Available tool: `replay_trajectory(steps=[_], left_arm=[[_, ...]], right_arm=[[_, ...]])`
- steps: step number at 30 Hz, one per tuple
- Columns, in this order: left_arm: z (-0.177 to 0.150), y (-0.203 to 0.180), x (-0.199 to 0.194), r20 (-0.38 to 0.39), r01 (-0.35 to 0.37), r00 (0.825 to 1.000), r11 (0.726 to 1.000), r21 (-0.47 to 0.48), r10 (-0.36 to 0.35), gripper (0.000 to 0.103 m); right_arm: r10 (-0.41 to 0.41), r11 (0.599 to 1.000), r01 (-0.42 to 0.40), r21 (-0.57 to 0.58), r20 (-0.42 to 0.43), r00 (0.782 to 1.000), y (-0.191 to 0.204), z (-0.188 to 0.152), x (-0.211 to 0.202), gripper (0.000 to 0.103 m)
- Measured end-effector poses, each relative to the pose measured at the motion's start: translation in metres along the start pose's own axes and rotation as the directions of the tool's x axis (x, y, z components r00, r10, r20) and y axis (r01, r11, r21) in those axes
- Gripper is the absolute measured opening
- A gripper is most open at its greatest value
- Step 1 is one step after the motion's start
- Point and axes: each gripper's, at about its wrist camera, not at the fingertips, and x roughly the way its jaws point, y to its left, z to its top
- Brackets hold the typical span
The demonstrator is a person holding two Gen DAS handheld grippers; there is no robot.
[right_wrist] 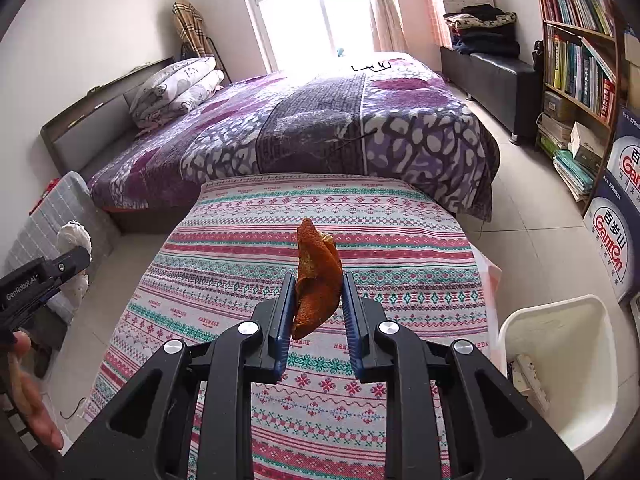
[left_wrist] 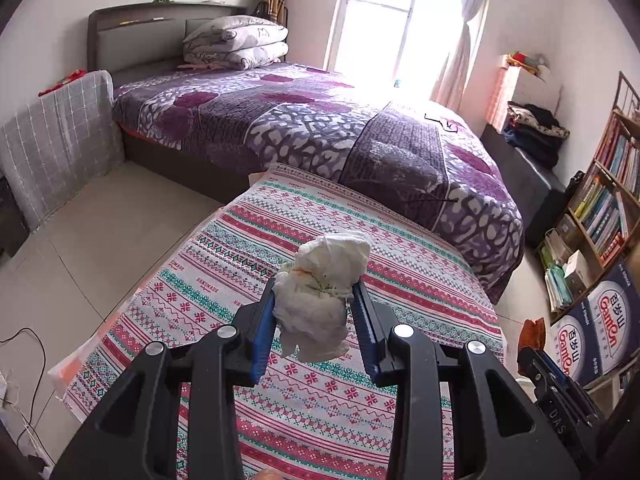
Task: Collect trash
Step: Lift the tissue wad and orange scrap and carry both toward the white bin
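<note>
both pieces of trash are off the patterned tablecloth point(right_wrist: 320, 216) and in my tongs. my left gripper point(left_wrist: 314, 300) pinches a crumpled white tissue wad point(left_wrist: 320, 292) between its blue pads, held above the table. my right gripper point(right_wrist: 318, 292) is pressed together on a dried orange peel point(right_wrist: 316, 276), also clear of the cloth. the table shows nothing else to gather, as far as i can see. what's left, i judge, is the drop: the white bin point(right_wrist: 560, 360) stands on the floor just beside the table on my right, with something pale already lying inside.
</note>
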Motion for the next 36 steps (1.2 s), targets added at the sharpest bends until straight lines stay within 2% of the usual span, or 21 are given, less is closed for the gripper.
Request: replay_trajectory(steps=[4,9,14,21,27,36], left_arm=[[-0.006,-0.011,0.004,0.011,-0.017,1.0,1.0,0.021,0.016,0.036],[-0.015,-0.026,0.015,0.006,-0.046,0.999,0.997,0.064,0.046,0.036],[-0.023,-0.043,0.019,0.003,-0.037,0.999,0.995,0.095,0.037,0.036],[-0.028,-0.068,0.016,0.012,0.004,1.0,0.992,0.123,-0.005,0.036],[-0.039,-0.093,0.016,-0.018,0.056,0.998,0.987,0.151,-0.053,0.036],[-0.069,-0.145,0.011,-0.04,0.129,0.992,0.954,0.272,-0.122,0.036]], right_arm=[[-0.027,1.0,0.026,0.017,0.03,0.999,-0.023,-0.008,-0.005,0.022],[-0.046,0.997,0.045,0.064,0.024,0.999,-0.05,-0.007,-0.007,0.022],[-0.061,0.995,0.056,0.087,0.049,0.997,-0.066,-0.003,-0.017,0.022],[-0.093,0.99,0.086,0.11,0.058,0.994,-0.09,-0.003,-0.029,0.022],[-0.126,0.982,0.119,0.147,0.04,0.991,-0.113,-0.006,-0.034,0.023],[-0.176,0.967,0.166,0.194,0.032,0.984,-0.144,-0.011,-0.044,0.023]])
